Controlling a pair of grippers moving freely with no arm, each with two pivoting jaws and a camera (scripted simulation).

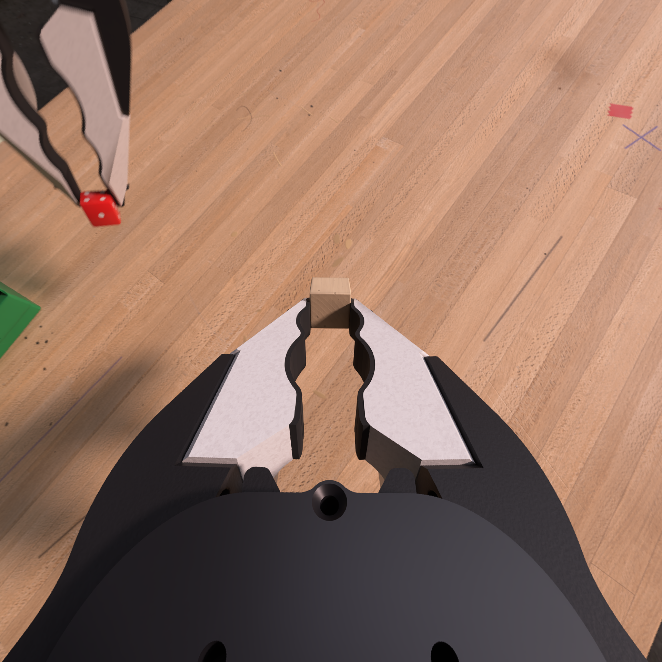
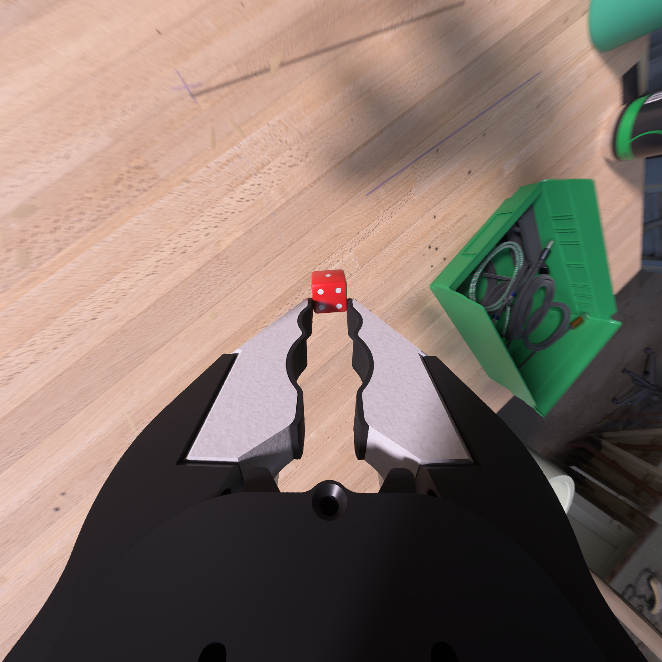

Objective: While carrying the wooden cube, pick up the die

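My left gripper (image 1: 329,304) is shut on a small pale wooden cube (image 1: 329,299) and holds it between its fingertips above the wooden table. My right gripper (image 2: 329,303) is shut on a red die with white pips (image 2: 329,291), gripped at its fingertips. The right gripper (image 1: 102,195) also shows in the left wrist view at the upper left, pointing down, with the red die (image 1: 100,209) at its tips. Whether the die touches the table I cannot tell.
A green open box (image 2: 501,358) with coiled grey cables stands at the right near the table edge; its corner (image 1: 14,315) shows at the left of the left wrist view. A green-banded cylinder (image 2: 634,129) lies at the far right. A red mark (image 1: 620,111) is on the wood.
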